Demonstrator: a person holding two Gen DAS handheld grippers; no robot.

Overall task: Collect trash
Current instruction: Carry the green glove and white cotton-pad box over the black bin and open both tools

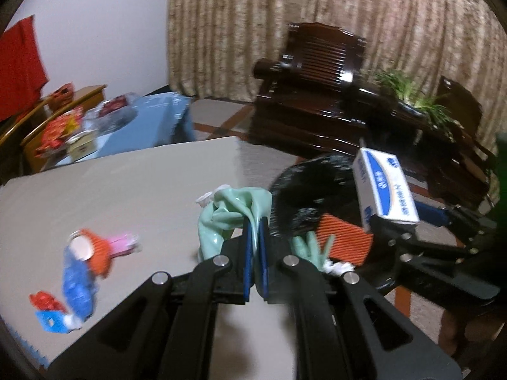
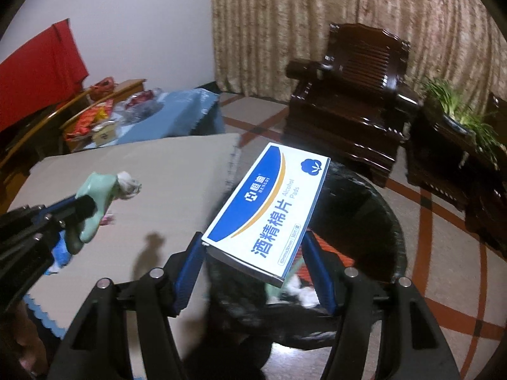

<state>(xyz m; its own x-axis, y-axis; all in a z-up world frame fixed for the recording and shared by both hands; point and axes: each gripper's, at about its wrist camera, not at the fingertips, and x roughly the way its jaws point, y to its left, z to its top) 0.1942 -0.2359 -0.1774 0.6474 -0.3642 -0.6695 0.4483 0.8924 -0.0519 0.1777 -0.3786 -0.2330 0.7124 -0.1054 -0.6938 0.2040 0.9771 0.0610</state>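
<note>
So I've got both hands loaded right now. My left gripper is clamped down tight on a crumpled mint-green rubber glove, the jaws nearly touching because the thing squashes to almost nothing between the blue pads. It's shiny, floppy, all folds, and there's a bit of white stuff bunched up at its far end, can't really tell what. It hangs over the edge of the tabletop, right next to the bin.

My right gripper is holding a box of alcohol pads by its two long sides, jaws spread fairly wide since the box is rigid cardboard and doesn't give. Blue and white print, crisp corners, flat slab shape. I'm holding it tilted, far end up, right above the mouth of the bin, which I'd guess is so it slides straight in once I let go.

The bin is round with a glossy black liner bag, crinkly looking. Already in there: something orange and ribbed like corrugated card, another bit of green glove and some white tissue.

Still on the tabletop, off to the left: a blurry heap of wrappers, blue crinkled plastic, an orange ribbed cup-shaped thing, a pink scrap, red and blue bits. So I reckon I'm partway through, with that pile next. The tabletop itself is matte beige, with a scalloped blue edge at the near side.
</note>
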